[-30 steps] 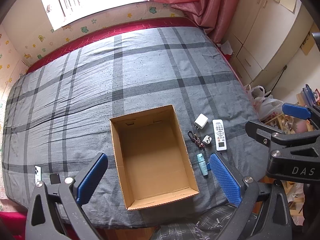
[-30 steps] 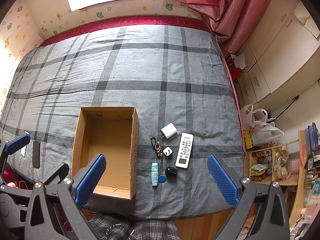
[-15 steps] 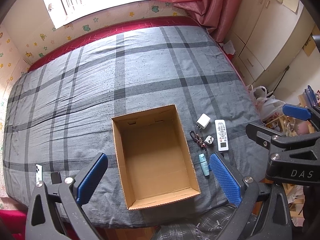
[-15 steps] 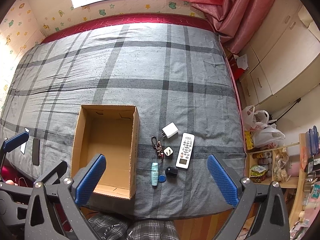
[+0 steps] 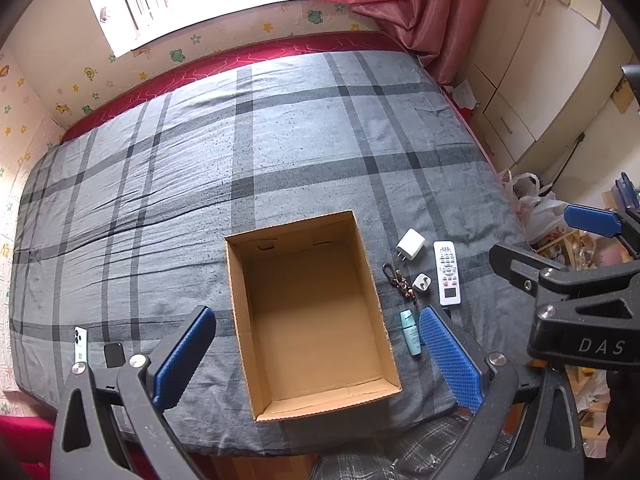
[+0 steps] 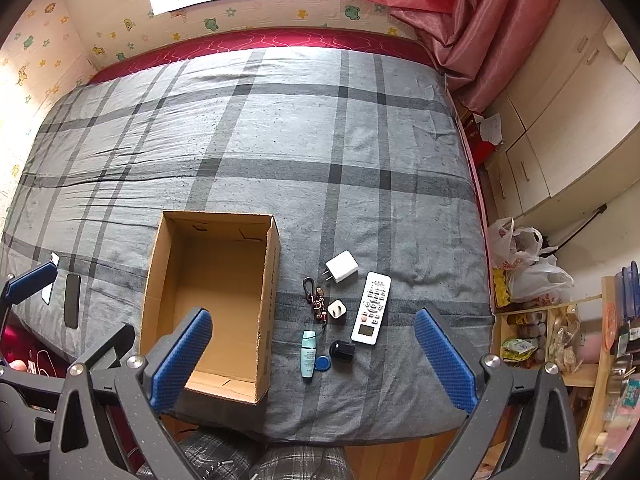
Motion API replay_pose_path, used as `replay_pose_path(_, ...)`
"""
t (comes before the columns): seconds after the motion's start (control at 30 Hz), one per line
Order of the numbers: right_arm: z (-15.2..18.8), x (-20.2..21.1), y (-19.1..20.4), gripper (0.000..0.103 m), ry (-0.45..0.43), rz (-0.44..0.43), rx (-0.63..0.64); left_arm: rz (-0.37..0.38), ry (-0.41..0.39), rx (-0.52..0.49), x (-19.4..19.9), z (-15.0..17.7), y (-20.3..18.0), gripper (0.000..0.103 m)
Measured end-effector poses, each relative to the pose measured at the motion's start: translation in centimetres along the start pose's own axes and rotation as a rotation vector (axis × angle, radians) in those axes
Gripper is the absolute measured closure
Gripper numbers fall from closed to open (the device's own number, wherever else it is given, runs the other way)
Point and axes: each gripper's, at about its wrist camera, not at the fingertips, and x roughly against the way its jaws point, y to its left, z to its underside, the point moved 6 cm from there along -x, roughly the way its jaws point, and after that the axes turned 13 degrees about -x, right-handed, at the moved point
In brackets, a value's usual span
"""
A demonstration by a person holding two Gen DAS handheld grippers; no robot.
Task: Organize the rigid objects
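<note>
An empty cardboard box [image 5: 308, 312] [image 6: 212, 300] sits on the grey plaid bed. To its right lie a white charger [image 6: 341, 266] [image 5: 410, 244], a white remote [image 6: 371, 308] [image 5: 447, 273], a keychain [image 6: 316, 304], a small white plug [image 6: 337, 309], a teal tube [image 6: 308, 353] [image 5: 411, 331], a blue disc [image 6: 322, 363] and a black round object [image 6: 342, 350]. My left gripper [image 5: 316, 360] hangs open high above the box's near end. High over the small items, my right gripper [image 6: 314, 356] is open too. Neither holds anything.
Two phones [image 5: 80, 344] [image 6: 73, 300] lie near the bed's left front corner. Plastic bags [image 6: 528, 264] and a cluttered shelf [image 6: 560, 332] stand on the right beyond the bed edge. Cupboards [image 6: 560, 120] and a pink curtain [image 6: 460, 8] are at the back right.
Both views have drifted slightly, with the bed and box shifting a little right in frame. No object has moved and both grippers stay open.
</note>
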Motion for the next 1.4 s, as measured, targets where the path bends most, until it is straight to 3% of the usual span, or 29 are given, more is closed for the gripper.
replay_pose_path(0.33, 0.2, -0.8, -0.3, 0.000, -0.003, -0.031, 0.030, -0.037, 0.013, 0.030, -0.4, 0.4, 0.1, 0.000)
replay_pose_path(0.63, -0.1, -1.3, -0.9, 0.000, -0.010, -0.043, 0.026, -0.024, 0.010, 0.051, -1.6, 0.9, 0.8, 0.000)
replay_pose_path(0.97, -0.4, -3.0, -2.8, 0.000, -0.040, -0.003, -0.008, -0.034, 0.033, 0.014, -8.2, 3.0, 3.8, 0.000)
replay_pose_path(1.4, 1.1, -6.8, -5.2, 0.000, 0.002, 0.028, -0.065, -0.002, 0.163, 0.047, -18.5, 8.5, 7.2, 0.000)
